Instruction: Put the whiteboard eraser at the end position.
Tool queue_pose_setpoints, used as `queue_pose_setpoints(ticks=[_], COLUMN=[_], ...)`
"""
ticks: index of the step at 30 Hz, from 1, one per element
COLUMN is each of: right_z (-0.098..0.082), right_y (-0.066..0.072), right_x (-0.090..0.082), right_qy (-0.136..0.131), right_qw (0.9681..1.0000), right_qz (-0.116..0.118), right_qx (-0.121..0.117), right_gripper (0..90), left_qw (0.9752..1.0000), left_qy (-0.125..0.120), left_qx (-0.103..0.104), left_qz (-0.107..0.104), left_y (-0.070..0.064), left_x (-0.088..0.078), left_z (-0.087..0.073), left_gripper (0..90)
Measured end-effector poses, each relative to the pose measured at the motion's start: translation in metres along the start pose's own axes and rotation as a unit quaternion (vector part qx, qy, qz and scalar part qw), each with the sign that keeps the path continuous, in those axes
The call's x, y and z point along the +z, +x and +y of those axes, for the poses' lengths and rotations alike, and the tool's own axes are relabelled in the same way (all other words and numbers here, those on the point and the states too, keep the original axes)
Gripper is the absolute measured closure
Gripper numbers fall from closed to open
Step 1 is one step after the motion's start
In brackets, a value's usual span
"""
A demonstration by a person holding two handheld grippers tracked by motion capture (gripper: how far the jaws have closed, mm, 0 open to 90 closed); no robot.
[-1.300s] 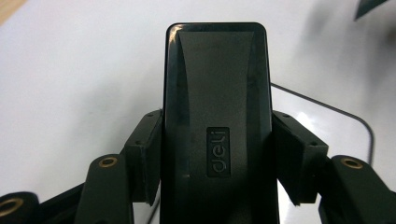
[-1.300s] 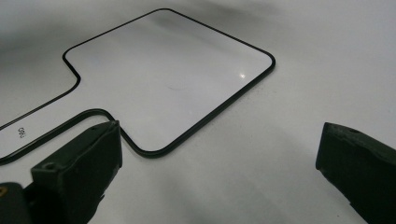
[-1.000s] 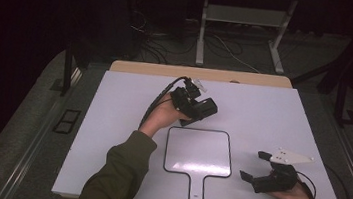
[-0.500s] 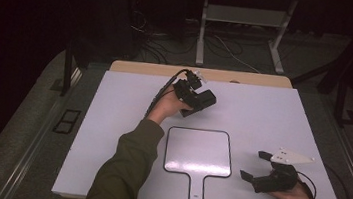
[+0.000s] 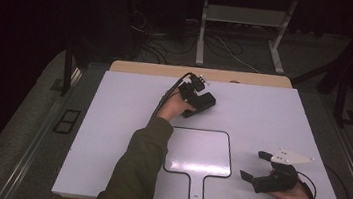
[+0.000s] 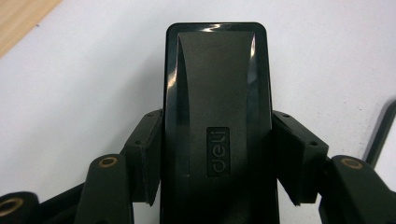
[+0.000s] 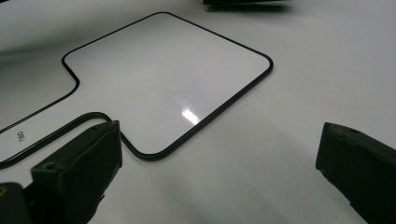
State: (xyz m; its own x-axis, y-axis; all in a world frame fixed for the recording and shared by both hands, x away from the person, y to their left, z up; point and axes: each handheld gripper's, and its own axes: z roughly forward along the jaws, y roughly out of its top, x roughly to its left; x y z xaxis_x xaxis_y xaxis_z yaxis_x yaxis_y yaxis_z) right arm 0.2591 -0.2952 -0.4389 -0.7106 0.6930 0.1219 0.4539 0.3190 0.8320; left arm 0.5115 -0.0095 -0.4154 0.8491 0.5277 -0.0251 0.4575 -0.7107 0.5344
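Where the left gripper (image 6: 217, 154) closes, its two matte black pads press on the long sides of a black block (image 6: 217, 93), an oblong with rounded corners, a glossy bevelled rim and a duller raised middle bearing the embossed word "deli". Seen from the left gripper view, the block lies over the white table (image 6: 93, 70), and a strip of pale wood shows at that view's upper left corner. From the high view, the left gripper (image 5: 200, 100) and its block (image 5: 206, 103) sit near the far edge of the table (image 5: 111, 122), about midway along it, with the hand (image 5: 173, 107) and an olive sleeve (image 5: 138, 170) reaching in from the near edge and a black cable looping off the gripper's back.

By the near right corner the right gripper (image 5: 254, 164) rests low in the other hand (image 5: 297, 196), its jaws standing wide apart with nothing between them; a pale three-cornered plate tops it. In the right gripper view those jaws (image 7: 215, 172) frame bare table, and beyond them lies a small whiteboard (image 7: 168, 79): a flat, shiny white panel with a thin black border, rounded corners and a narrow handle printed "deli". That print is too small to read in the high view, where the whiteboard (image 5: 198, 152) lies near the middle of the near edge, handle toward the person, between the two grippers and apart from both.
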Motion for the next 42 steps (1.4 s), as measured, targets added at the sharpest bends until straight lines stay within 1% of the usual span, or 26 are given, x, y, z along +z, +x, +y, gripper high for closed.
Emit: queue_pose_setpoints(ticks=[3, 5, 7, 8, 9, 10, 11, 12, 15, 16, 19, 24, 26, 27, 30, 31, 32, 35, 37, 38, 40, 42], right_z=[0.000, 0.000, 0.000, 0.000, 0.000, 0.000, 0.000, 0.000, 0.000, 0.000, 0.000, 0.000, 0.000, 0.000, -0.001, -0.001, -0.002, -0.002, -0.002, -0.003, -0.003, -0.003], right_y=[0.000, 0.000, 0.000, 0.000, -0.001, -0.001, -0.001, 0.000, 0.000, 0.000, 0.000, 0.000, 0.000, 0.000, -0.001, -0.001, -0.001, -0.002, -0.003, -0.004, -0.005, -0.005], right_x=[0.000, -0.001, -0.001, -0.001, -0.001, -0.001, -0.001, -0.001, -0.001, -0.001, 0.000, 0.000, 0.000, 0.000, 0.002, 0.002, 0.003, 0.003, 0.003, 0.003, 0.003, 0.003], right_qy=[-0.001, -0.001, -0.001, -0.001, -0.001, -0.001, -0.001, -0.001, -0.001, -0.001, -0.001, -0.001, 0.001, 0.002, 0.004, 0.005, 0.005, 0.006, 0.008, 0.009, 0.009, 0.008], right_qw=[1.0000, 1.0000, 1.0000, 1.0000, 1.0000, 1.0000, 1.0000, 1.0000, 1.0000, 1.0000, 1.0000, 1.0000, 1.0000, 1.0000, 1.0000, 1.0000, 1.0000, 0.9999, 0.9999, 0.9999, 0.9999, 0.9999], right_qz=[0.000, 0.000, 0.000, 0.000, 0.000, 0.000, 0.000, 0.000, 0.000, 0.000, 0.000, 0.001, 0.002, 0.003, 0.003, 0.004, 0.004, 0.004, 0.002, 0.001, 0.000, 0.000], right_qx=[0.000, 0.001, 0.001, 0.001, 0.000, 0.000, 0.000, 0.001, 0.001, 0.001, 0.000, 0.001, 0.002, 0.002, 0.003, 0.002, 0.003, 0.007, 0.008, 0.009, 0.011, 0.012], right_gripper=[0.0, 0.0, 0.0, 0.0, 0.0, 0.0, 0.0, 0.0, 0.0, 0.0, 0.0, 0.0, 0.0, 0.0, 0.0, 0.0, 0.0, 0.0, 0.0, 0.0, 0.0, 0.0], left_qw=[0.9999, 0.9999, 0.9997, 0.9997, 0.9998, 0.9997, 0.9998, 0.9998, 0.9997, 0.9995, 0.9995, 0.9999, 1.0000, 1.0000, 0.9999, 0.9998, 0.9997, 0.9994, 0.9992, 0.9989, 0.9985, 0.9982], left_qy=[0.007, 0.010, 0.016, 0.018, 0.015, 0.019, 0.015, 0.017, 0.020, 0.025, 0.026, 0.008, 0.003, 0.003, -0.014, -0.016, -0.022, -0.025, -0.031, -0.040, -0.047, -0.053], left_qx=[0.008, 0.007, 0.014, 0.014, 0.011, 0.013, 0.011, 0.009, 0.013, 0.017, 0.015, 0.010, 0.006, 0.008, 0.002, 0.007, 0.004, 0.014, 0.014, 0.010, 0.010, 0.010], left_qz=[0.007, 0.006, 0.010, 0.010, 0.011, 0.011, 0.010, 0.007, 0.007, 0.007, 0.007, -0.002, -0.003, -0.003, -0.009, -0.011, -0.013, -0.017, -0.019, -0.022, -0.026, -0.026], left_y=[0.001, 0.001, 0.001, 0.001, 0.001, 0.002, 0.002, 0.002, 0.001, 0.002, 0.001, 0.004, 0.005, 0.005, 0.005, 0.005, 0.004, 0.004, 0.004, 0.003, 0.002, 0.001], left_x=[0.003, 0.004, 0.005, 0.005, 0.006, 0.006, 0.007, 0.008, 0.009, 0.009, 0.011, 0.009, 0.007, 0.006, 0.003, 0.002, 0.002, 0.000, -0.001, -0.001, -0.001, -0.002], left_z=[0.001, 0.002, 0.001, 0.001, 0.001, 0.001, 0.000, 0.000, -0.001, -0.001, -0.002, -0.003, -0.004, -0.003, -0.003, -0.003, -0.003, -0.003, -0.004, -0.004, -0.005, -0.006], left_gripper=[39.4, 39.4, 39.4, 39.4, 39.3, 39.3, 39.3, 39.3, 39.3, 39.2, 39.1, 38.5, 35.6, 34.3, 31.9, 30.8, 29.9, 26.3, 24.1, 22.6, 19.2, 16.7])
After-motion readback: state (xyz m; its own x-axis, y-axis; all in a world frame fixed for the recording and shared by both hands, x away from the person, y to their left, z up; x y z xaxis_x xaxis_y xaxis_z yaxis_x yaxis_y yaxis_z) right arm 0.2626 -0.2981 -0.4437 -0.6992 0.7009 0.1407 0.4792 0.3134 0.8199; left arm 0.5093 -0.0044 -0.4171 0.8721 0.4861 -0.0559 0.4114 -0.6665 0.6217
